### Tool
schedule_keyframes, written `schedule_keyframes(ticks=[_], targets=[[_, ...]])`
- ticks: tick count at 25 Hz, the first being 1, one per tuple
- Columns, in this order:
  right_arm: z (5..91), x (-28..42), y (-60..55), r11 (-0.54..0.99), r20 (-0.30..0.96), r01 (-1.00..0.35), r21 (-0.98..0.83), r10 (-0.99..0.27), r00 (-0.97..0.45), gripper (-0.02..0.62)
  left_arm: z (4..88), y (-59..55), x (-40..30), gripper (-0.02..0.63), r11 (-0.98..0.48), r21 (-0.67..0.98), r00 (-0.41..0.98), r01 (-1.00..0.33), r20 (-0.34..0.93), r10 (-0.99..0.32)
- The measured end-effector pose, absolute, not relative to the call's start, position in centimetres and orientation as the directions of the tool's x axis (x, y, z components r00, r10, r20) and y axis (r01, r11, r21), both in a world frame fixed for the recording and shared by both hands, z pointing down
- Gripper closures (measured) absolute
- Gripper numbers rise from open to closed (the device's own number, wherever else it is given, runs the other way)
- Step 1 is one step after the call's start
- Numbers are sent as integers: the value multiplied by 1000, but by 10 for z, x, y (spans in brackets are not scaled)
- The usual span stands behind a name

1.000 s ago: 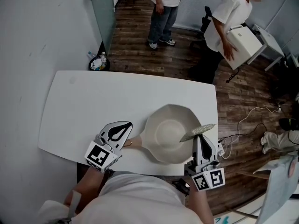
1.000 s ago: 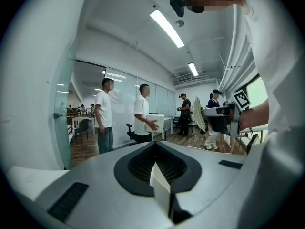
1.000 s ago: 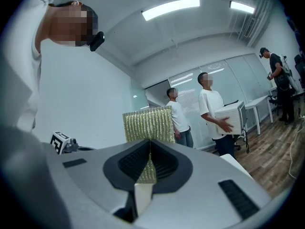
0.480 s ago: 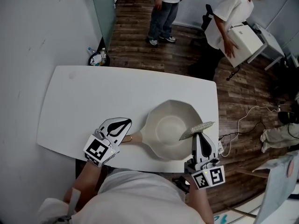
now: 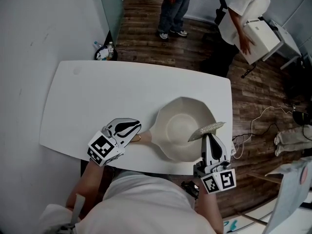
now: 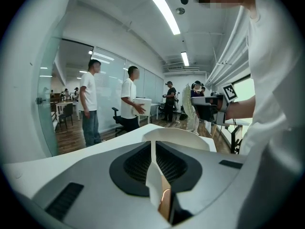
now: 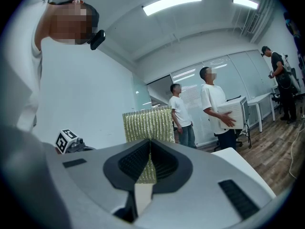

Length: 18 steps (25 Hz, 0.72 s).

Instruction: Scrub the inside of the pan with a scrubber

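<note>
A cream pan (image 5: pixel 183 128) sits on the white table (image 5: pixel 97 96), near its front right. My left gripper (image 5: pixel 138 129) is shut on the pan's handle (image 5: pixel 145 139), which points left. In the left gripper view the handle (image 6: pixel 157 185) lies pinched between the closed jaws, with the pan's bowl (image 6: pixel 178 138) just ahead. My right gripper (image 5: pixel 208 136) is shut on a gold-green scrubber (image 5: pixel 207 129), held over the pan's right rim. The right gripper view shows the scrubber (image 7: pixel 147 124) standing up out of the closed jaws.
Two people stand on the wood floor beyond the table; one (image 5: pixel 239 18) carries a white box (image 5: pixel 263 38). A small bin with bottles (image 5: pixel 103 52) sits by the far left corner. Cables (image 5: pixel 258 126) lie on the floor at right. A white wall runs along the left.
My left gripper has dipped a little, still shut on the handle. The right gripper and scrubber stay by the pan's right rim. The person with the box has shifted.
</note>
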State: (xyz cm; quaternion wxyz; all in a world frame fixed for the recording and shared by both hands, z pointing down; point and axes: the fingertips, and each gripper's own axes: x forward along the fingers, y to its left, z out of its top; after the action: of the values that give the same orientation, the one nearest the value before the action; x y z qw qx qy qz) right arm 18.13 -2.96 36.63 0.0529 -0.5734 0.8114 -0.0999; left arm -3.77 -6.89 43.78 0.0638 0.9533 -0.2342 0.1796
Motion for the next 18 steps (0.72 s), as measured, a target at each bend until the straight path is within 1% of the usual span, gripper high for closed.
schedule_keyframes(ticks=[5,9,13,18], targets=[[369,179,-30,327,34,-917,-229,-939,-343,571,454,-53,-23,586,-921,75,845,-382,432,-315],[370,176,-31,326,35,-916,-232,-939,-343,571,462,-50,-17,519,-932,100,852,-349,448,-271],[373,178,-30,320,41,-918,-236,-940,-338,571,481,-42,-10,417,-946,133,833,-294,521,-186],[375,176,-31,313,49,-919,-238,-942,-333,571,510,-30,-6,363,-964,145,772,-221,631,-82]])
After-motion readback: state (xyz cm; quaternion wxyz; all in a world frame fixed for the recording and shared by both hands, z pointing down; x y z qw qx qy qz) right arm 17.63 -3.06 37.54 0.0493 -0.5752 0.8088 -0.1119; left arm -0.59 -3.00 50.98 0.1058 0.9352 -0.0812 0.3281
